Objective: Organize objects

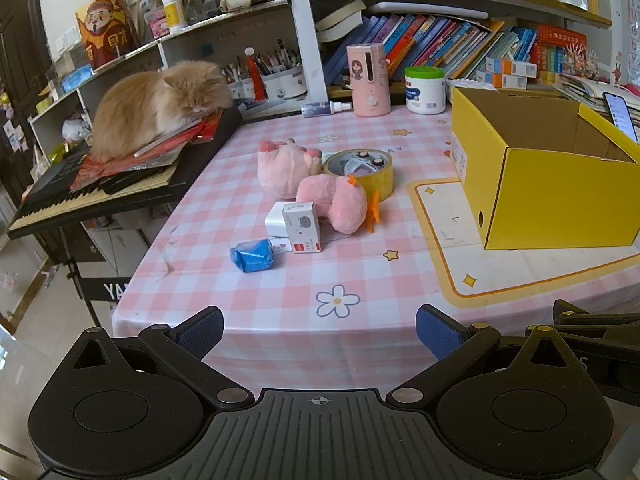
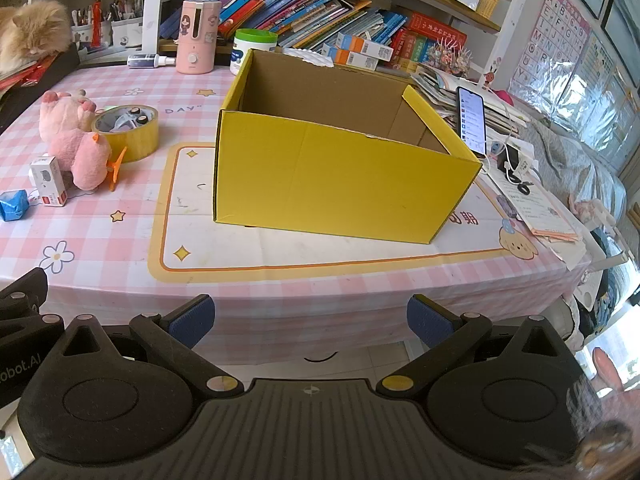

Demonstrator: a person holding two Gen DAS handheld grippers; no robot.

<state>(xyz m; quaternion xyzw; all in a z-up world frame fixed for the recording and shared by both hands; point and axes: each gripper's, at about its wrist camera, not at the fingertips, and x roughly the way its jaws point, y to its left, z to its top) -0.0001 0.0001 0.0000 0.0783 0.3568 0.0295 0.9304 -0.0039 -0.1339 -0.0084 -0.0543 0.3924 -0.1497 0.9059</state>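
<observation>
Here, the left gripper (image 1: 319, 332) and right gripper (image 2: 311, 320) hover level at the bench (image 2: 280, 280) near edge, jaws wide apart, holding nothing. Pink plush toy (image 1: 332, 200), tape roll (image 1: 362, 168) and small boxes (image 1: 294, 222) cluster left of the open yellow box (image 2: 340, 176).

Yellow box (image 1: 560, 196) cut by right edge; floor inside hidden by walls.

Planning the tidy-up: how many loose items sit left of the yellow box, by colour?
Pink: 1, plush toy
Yellow: 1, tape roll
White: 1, small carton
Blue: 1, wrapped packet
Total: 4, all outside the yellow box.
</observation>
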